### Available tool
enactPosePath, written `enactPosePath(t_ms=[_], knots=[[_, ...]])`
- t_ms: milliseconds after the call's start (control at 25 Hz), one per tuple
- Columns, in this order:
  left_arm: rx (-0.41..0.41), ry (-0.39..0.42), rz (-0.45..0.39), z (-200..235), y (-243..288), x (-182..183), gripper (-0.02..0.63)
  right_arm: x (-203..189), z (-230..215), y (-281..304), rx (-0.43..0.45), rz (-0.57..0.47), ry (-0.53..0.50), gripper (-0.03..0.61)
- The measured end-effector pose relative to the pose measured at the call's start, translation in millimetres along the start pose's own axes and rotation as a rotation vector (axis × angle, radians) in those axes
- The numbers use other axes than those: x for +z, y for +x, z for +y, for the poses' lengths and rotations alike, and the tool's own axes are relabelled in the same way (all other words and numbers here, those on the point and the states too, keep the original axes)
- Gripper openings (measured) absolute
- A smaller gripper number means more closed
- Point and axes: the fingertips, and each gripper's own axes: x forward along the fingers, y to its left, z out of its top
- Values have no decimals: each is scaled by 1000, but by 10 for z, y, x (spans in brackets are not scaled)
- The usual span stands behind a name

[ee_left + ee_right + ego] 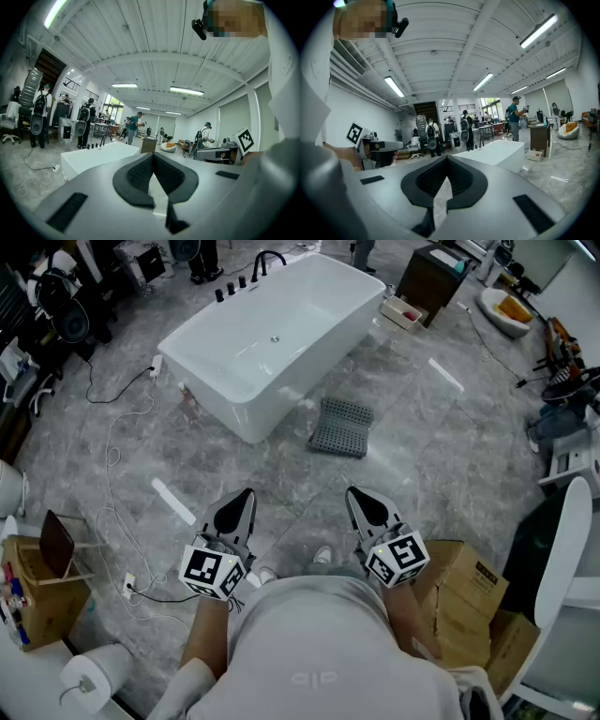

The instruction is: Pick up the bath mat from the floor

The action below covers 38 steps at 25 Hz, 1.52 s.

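Your left gripper [247, 493] and right gripper [352, 493] were both closed, holding nothing. The bath mat [341, 427] lay flat well ahead of them, nearer the right one, beside the bathtub [281, 334].

Likely risks:
- Closed jaws would probably just shove the mat along the glossy grey floor [441, 456].
- A loose cable [117, 456] trailed left of the left gripper.

The room was a busy workshop.
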Motion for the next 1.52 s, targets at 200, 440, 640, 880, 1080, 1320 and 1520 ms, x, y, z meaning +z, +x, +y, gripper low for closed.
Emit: enactPosePath(t_ms=[200, 440, 640, 880, 1080, 1320, 1520], knots=[[4, 15, 8, -259, 379, -25, 15, 43, -431, -105, 5, -6, 1, 25], [10, 27, 24, -580, 791, -35, 15, 99, -936, -281, 9, -42, 42, 25], [29, 35, 34, -851, 1217, -71, 15, 120, -1423, -487, 1, -76, 88, 25], [1, 68, 83, -1109, 1638, -201, 15, 35, -1940, -544, -26, -82, 128, 25], [-13, 66, 118, -943, 1988, -262, 15, 22, -2389, -384, -102, -86, 165, 25], [-50, 46, 124, -470, 2487, -220, 15, 52, -2645, 123, -146, -59, 178, 25], [-75, 24, 130, 178, 2821, -110, 15, 155, -2708, 837, -160, -23, 165, 25]])
